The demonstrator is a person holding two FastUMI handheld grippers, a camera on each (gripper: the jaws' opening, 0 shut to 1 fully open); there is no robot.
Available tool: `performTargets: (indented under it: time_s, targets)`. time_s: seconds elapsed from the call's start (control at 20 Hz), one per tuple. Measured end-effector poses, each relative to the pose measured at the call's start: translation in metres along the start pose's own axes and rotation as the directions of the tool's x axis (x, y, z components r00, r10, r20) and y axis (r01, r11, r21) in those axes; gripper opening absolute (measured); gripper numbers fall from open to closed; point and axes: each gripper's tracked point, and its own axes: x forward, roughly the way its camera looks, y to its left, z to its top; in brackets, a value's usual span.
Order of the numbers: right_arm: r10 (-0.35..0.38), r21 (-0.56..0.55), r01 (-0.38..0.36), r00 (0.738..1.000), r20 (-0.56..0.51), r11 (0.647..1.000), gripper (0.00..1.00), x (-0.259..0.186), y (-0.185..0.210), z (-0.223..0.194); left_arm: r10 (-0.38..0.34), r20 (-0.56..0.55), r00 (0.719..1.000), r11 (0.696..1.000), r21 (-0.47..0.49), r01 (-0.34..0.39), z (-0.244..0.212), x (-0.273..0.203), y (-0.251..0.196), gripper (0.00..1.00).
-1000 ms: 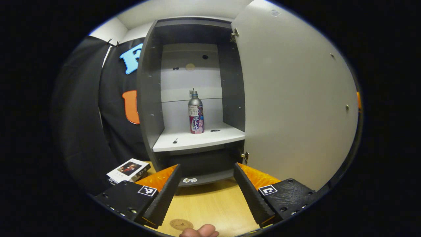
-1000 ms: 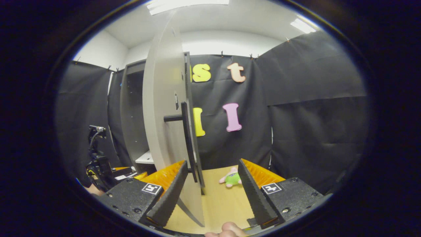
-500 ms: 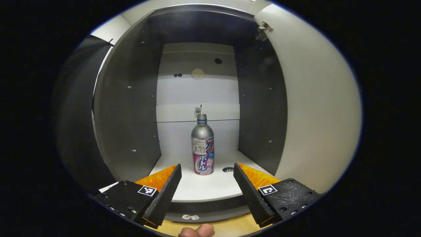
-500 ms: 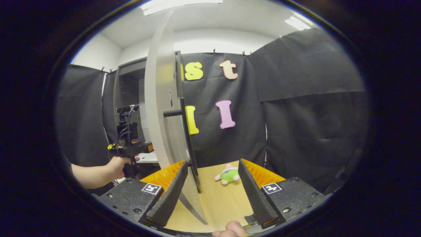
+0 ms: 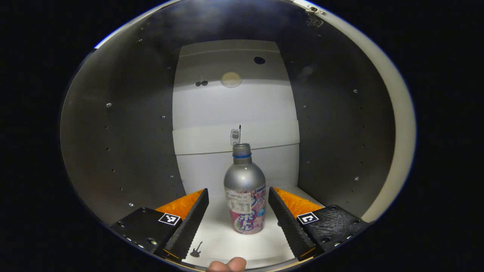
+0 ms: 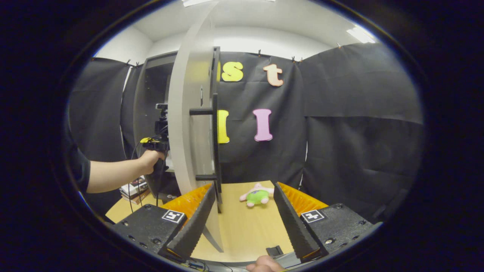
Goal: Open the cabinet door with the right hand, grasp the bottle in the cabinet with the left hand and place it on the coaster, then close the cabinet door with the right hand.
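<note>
A silver bottle (image 5: 245, 196) with a pink and white label stands upright on the white shelf (image 5: 245, 247) inside the grey cabinet (image 5: 124, 143). My left gripper (image 5: 238, 223) is open and reaches into the cabinet, one finger on each side of the bottle, with gaps to both. In the right gripper view the cabinet door (image 6: 187, 124) stands open, edge-on, with its black bar handle (image 6: 215, 143) facing right. My right gripper (image 6: 244, 219) is open just in front of the door's lower edge, holding nothing. The hand (image 6: 149, 158) carrying the left gripper reaches into the cabinet behind the door.
A green and pink plush toy (image 6: 257, 196) lies on the wooden table (image 6: 249, 230) beyond the right gripper. A stack of books (image 6: 134, 187) sits at the table's left by the cabinet. A small guitar-shaped sticker (image 5: 196, 250) marks the shelf front.
My left gripper has moved forward into the cabinet until its fingers flank the bottle. The right gripper has drawn back slightly from the open door.
</note>
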Motion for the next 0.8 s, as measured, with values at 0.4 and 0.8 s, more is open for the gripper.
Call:
performTargets:
  time_s: [0.4,0.8]
  targets:
    - [-0.061,-0.042,0.062,0.998,0.035,0.997,0.97,0.006,-0.016,0.012,-0.013,-0.038,0.999,0.999,-0.053,0.011,-0.01,0.035,-0.007,0.96]
    - [-0.043,-0.023,0.044,0.999,0.021,0.999,0.97,0.01,-0.017,0.01,-0.017,-0.034,0.999,0.999,-0.052,0.015,0.0,0.02,-0.01,0.76]
